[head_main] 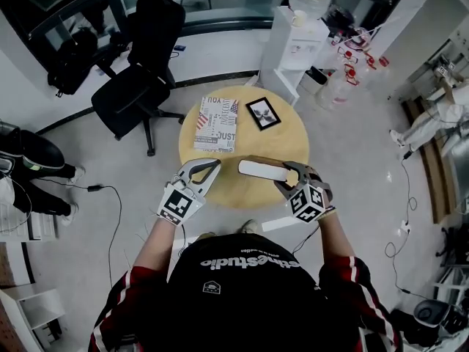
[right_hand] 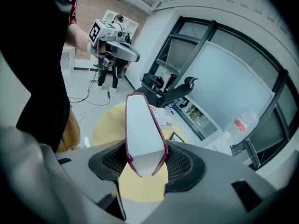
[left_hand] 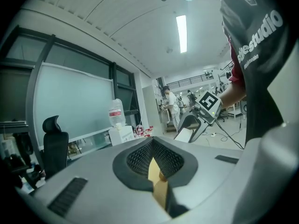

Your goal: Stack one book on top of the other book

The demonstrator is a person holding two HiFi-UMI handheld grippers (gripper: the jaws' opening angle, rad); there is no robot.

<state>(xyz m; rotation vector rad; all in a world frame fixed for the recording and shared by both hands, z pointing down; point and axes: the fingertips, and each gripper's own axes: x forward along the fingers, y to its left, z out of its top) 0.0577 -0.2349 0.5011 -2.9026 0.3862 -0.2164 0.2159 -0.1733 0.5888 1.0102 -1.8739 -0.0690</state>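
A book with a maroon cover (head_main: 261, 169) shows its white page edge and hangs over the near part of the round yellow table (head_main: 293, 141). My right gripper (head_main: 286, 174) is shut on it. In the right gripper view the maroon book (right_hand: 140, 129) stands on edge between the pads (right_hand: 184, 164). A second book with a newspaper-print cover (head_main: 215, 123) lies flat at the table's far left. My left gripper (head_main: 209, 169) hovers over the table's near left edge, shut and holding nothing. Its pads (left_hand: 140, 160) meet in the left gripper view.
A small black-framed picture (head_main: 263, 113) lies on the table to the right of the printed book. A black office chair (head_main: 143, 72) stands beyond the table at the left. A white cabinet (head_main: 297, 39) with a water bottle is behind it. Cables trail across the floor.
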